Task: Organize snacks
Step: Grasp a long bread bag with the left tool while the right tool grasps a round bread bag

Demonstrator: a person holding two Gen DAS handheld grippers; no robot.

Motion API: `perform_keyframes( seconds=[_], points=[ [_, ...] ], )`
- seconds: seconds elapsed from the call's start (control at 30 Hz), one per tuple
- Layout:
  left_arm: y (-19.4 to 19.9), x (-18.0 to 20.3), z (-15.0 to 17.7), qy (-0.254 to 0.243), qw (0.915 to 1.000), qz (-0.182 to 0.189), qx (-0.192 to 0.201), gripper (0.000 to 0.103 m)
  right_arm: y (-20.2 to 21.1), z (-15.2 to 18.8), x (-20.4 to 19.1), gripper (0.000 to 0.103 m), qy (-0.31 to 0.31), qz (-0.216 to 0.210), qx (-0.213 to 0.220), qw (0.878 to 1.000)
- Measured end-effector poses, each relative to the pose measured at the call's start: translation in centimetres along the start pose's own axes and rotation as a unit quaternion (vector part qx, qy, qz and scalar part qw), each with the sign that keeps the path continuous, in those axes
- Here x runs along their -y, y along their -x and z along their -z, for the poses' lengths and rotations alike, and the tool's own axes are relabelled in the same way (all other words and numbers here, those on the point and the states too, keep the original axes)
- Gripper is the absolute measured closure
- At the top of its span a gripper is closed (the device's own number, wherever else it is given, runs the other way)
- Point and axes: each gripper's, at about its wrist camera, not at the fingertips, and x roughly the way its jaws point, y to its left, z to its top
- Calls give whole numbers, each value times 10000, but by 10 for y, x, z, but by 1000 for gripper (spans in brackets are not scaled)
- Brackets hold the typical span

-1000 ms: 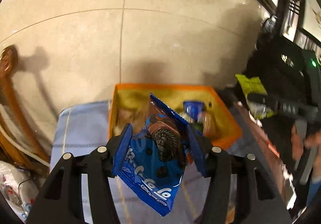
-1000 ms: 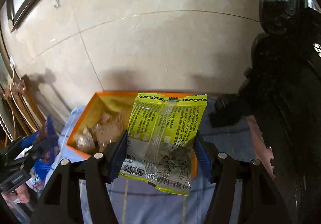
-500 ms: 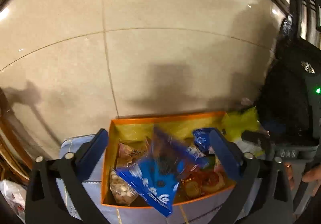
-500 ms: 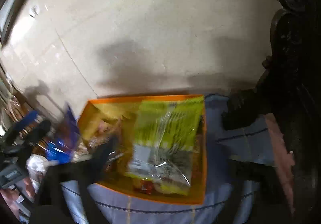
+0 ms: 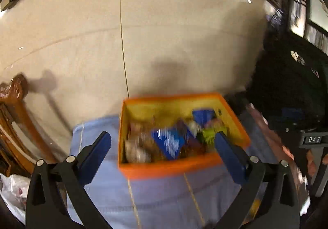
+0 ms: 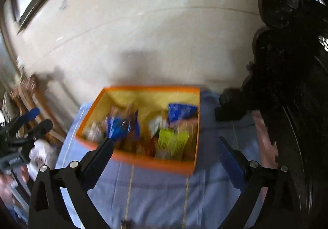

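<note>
Now both grippers spread wide, empty; blue pkt (image 5: 169,144), yellow pkt (image 6: 171,144) in orange box (image 5: 170,167).

both views motion-blurred. packets in box (image 5: 180,167) smeared, print unreadable; blue packet (image 5: 168,144) and green packet (image 6: 171,144) only colour patches. brown snacks at box's left end too blurred to name. cloth (image 5: 164,198) cut off by bottom edge. dark furniture (image 6: 287,85) at right lost in shadow. wooden chair (image 5: 14,106) cut off at left edge. white bag (image 5: 14,190) partly hidden behind hand-held gripper arm.
</note>
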Motion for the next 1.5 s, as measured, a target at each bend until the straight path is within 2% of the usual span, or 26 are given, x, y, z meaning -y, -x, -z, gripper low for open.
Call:
perform_keyframes(
  seconds=[0.03,0.17,0.23,0.3,0.33,0.37,0.43,0.47,0.53,0.63,0.7,0.73,0.77,0.83,0.87,0.9,1.03,1.07,1.13,1.17,1.23,1.27,1.33,1.37,1.43,1.5],
  points=[
    [10,3,20,-195,9996,66,-175,4,4,12,-3,4,129,-13,-66,9999],
    [39,17,98,-750,9958,73,-519,4,3,100,-24,4,989,160,-493,9937],
    [44,25,141,-917,9923,111,-823,4,-7,140,-29,4,1073,83,-793,9910],
    [35,32,190,-1092,9855,40,-1295,4,-30,180,-30,4,904,6,-1343,9868],
    [23,35,217,-1198,9787,-92,-1662,4,-37,192,-31,4,848,48,-1507,9849],
    [15,35,231,-1226,9750,-190,-1841,4,-47,206,-31,4,777,18,-1672,9829],
    [-5,34,259,-1195,9672,-357,-2211,4,-57,219,-31,4,798,226,-1699,9820],
    [-10,33,265,-1135,9660,-349,-2298,4,-59,221,-30,4,808,275,-1682,9820],
    [-14,26,263,-913,9722,-229,-2143,4,-63,223,-28,4,842,328,-1653,9821],
    [-27,24,254,-902,9723,-234,-2143,4,-68,219,-22,4,840,191,-1565,9839],
    [-31,30,253,-814,9711,-19,-2244,4,-74,214,-19,4,810,153,-1532,9848],
    [-30,40,256,-916,9690,276,-2278,4,-74,214,-21,4,795,135,-1519,9851],
    [-29,51,259,-1116,9654,298,-2337,4,-75,214,-20,4,756,87,-1549,9850],
    [-31,69,277,-1834,9516,44,-2465,4,-78,216,-25,3,813,94,-1602,9837],
    [-25,69,278,-1834,9579,17,-2210,4,-79,217,-28,3,913,121,-1597,9829],
    [-26,65,279,-1756,9585,-39,-2245,4,-79,218,-31,3,1009,140,-1568,9824],
    [-34,24,277,-381,9650,53,-2594,4,-80,219,-39,3,1040,157,-1591,9816],
    [-31,15,276,-113,9685,68,-2487,4,-80,218,-41,3,1022,113,-1615,9815],
    [-31,13,277,-92,9664,52,-2570,4,-80,220,-48,3,1130,123,-1632,9800],
    [-29,16,279,-253,9666,42,-2552,4,-83,221,-50,3,1233,208,-1641,9785],
    [-25,25,280,-396,9678,47,-2487,12,-89,222,-55,3,1323,398,-1627,9769],
    [-27,26,279,-403,9667,50,-2526,20,-88,222,-56,5,1235,411,-1615,9783],
    [-21,31,270,-375,9671,118,-2515,63,-87,221,-58,34,1210,561,-1628,9776],
    [-20,31,267,-262,9678,113,-2500,69,-83,218,-60,48,1152,491,-1576,9795],
    [-21,32,263,36,9670,437,-2510,69,-82,215,-57,49,782,415,-1824,9792],
    [-15,42,262,-90,9696,458,-2403,69,-76,214,-52,50,659,363,-1806,9807]
  ],
)
